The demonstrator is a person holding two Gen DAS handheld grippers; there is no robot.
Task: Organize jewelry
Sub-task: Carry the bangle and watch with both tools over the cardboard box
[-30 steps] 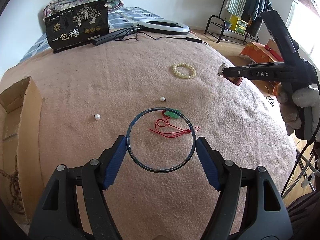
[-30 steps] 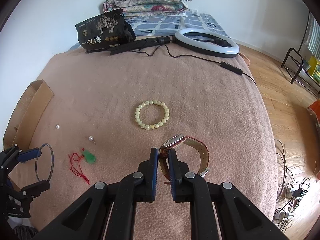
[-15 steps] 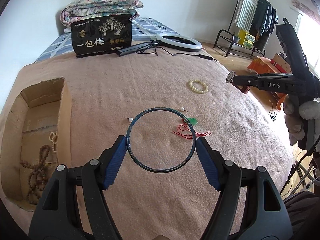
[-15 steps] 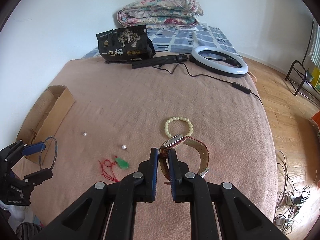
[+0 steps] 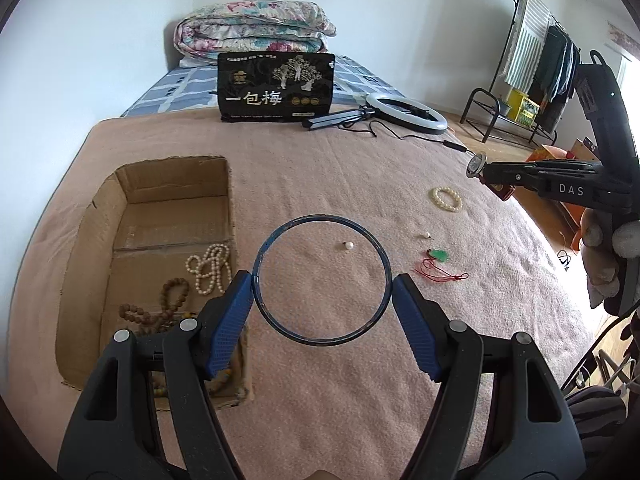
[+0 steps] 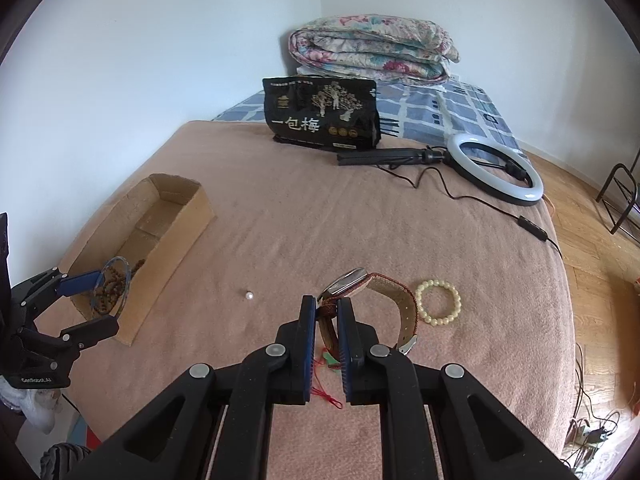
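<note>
Left wrist view: blue bangle (image 5: 322,280) is clamped across the wide left hand-held gripper (image 5: 322,300), just right of the cardboard box (image 5: 176,184); it should be released only above the box's bare floor.

Right wrist view: watch (image 6: 362,296) strap is pinched in the narrow right hand-held gripper (image 6: 324,320), well right of the box; it should be kept level.

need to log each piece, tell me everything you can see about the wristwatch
The wristwatch has a round silver-coloured case and a tan strap with reddish-brown edging, seemingly fabric or leather, ending in a metal buckle. The right tool is shut on one strap half, holding the watch above the pink blanket, its face tilted up and leftward.
</note>
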